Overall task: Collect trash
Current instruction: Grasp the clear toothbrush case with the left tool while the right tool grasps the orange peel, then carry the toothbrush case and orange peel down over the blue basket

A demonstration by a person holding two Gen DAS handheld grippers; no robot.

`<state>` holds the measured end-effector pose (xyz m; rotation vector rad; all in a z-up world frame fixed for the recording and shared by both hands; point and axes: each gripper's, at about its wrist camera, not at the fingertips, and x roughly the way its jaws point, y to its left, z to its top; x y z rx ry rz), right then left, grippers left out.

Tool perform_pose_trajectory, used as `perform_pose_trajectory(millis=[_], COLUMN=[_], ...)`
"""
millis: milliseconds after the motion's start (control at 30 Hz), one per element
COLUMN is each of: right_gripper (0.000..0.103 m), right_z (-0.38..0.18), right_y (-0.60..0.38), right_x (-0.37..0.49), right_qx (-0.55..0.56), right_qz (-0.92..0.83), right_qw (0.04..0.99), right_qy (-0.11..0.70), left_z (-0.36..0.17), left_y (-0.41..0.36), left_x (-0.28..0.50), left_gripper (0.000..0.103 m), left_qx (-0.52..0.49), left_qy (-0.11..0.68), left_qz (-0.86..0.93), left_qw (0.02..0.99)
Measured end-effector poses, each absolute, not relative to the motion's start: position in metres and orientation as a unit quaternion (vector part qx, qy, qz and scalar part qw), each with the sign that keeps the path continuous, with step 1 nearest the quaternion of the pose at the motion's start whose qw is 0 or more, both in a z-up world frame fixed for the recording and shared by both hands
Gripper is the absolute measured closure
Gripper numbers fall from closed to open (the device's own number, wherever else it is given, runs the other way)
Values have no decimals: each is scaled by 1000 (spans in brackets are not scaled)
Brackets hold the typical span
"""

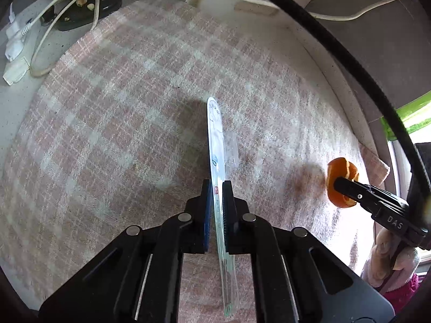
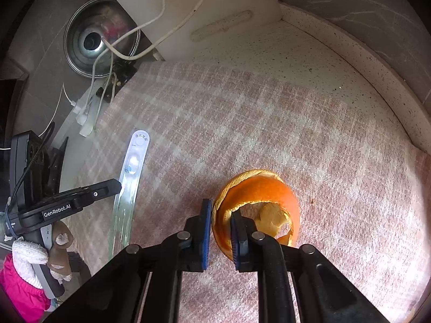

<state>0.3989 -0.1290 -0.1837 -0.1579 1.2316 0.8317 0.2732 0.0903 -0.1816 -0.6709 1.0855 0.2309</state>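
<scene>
My left gripper point(image 1: 216, 188) is shut on a long clear plastic toothbrush wrapper point(image 1: 216, 145) and holds it edge-on above the pink checked cloth point(image 1: 121, 123). The wrapper point(image 2: 133, 161) and the left gripper point(image 2: 118, 185) also show at the left of the right wrist view. My right gripper point(image 2: 219, 210) is shut on the rim of a curled orange peel point(image 2: 264, 188), held just above the cloth point(image 2: 296, 123). The peel point(image 1: 340, 180) and the right gripper point(image 1: 338, 181) show at the right edge of the left wrist view.
White cables and plugs point(image 1: 18, 43) lie on the counter at the back left. A metal pot lid point(image 2: 101, 40) leans behind them. A white board point(image 2: 204, 10) stands at the back. The speckled counter rim point(image 2: 377, 80) curves along the right.
</scene>
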Motion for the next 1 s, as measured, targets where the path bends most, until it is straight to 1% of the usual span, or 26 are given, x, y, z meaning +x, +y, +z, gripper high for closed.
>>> perform_pose_trajectory(millis=[67, 200, 233, 300, 333, 400, 500, 533, 567, 600, 633, 667, 767, 900, 1000], right_gripper=[92, 92, 92, 92, 92, 92, 92, 92, 92, 92, 92, 92, 92, 92, 92], right_z=[-181, -178, -177, -176, -176, -176, -177, -177, -177, -176, -176, -174, -170, -163, -156], right_y=[-131, -130, -130, -131, -132, -132, -133, -135, -137, -139, -140, -141, -147, -155, -160], right_x=[396, 390, 389, 386, 386, 386, 388, 388, 388, 387, 386, 384, 379, 372, 364], right_qx=[-71, -79, -78, -76, -75, -76, -73, -70, -67, -65, -64, -63, -57, -41, -30], right_qz=[381, 378, 379, 381, 381, 380, 373, 371, 369, 367, 366, 364, 359, 353, 351], right_qw=[734, 738, 738, 738, 738, 739, 743, 744, 745, 746, 747, 749, 754, 761, 764], right_qy=[558, 553, 553, 551, 551, 551, 551, 552, 552, 552, 551, 550, 547, 543, 540], left_z=[-193, -205, -202, -200, -200, -205, -207, -206, -204, -202, -201, -200, -194, -187, -176], left_y=[78, 68, 65, 59, 56, 51, 38, 34, 33, 32, 35, 41, 61, 69, 69], left_x=[296, 305, 305, 308, 310, 316, 321, 322, 322, 323, 323, 322, 311, 289, 265], left_gripper=[75, 75, 70, 33, 31, 31, 31, 33, 43, 61, 73, 75, 75, 75, 75], left_qx=[-324, -290, -276, -234, -219, -208, -161, -150, -150, -155, -165, -188, -253, -287, -283], left_qy=[514, 540, 543, 557, 564, 575, 572, 567, 559, 553, 547, 543, 527, 506, 490], left_qz=[99, 122, 129, 154, 158, 152, 158, 157, 151, 148, 146, 136, 107, 83, 71], left_qw=[788, 781, 782, 782, 781, 776, 789, 795, 801, 805, 808, 807, 804, 809, 821])
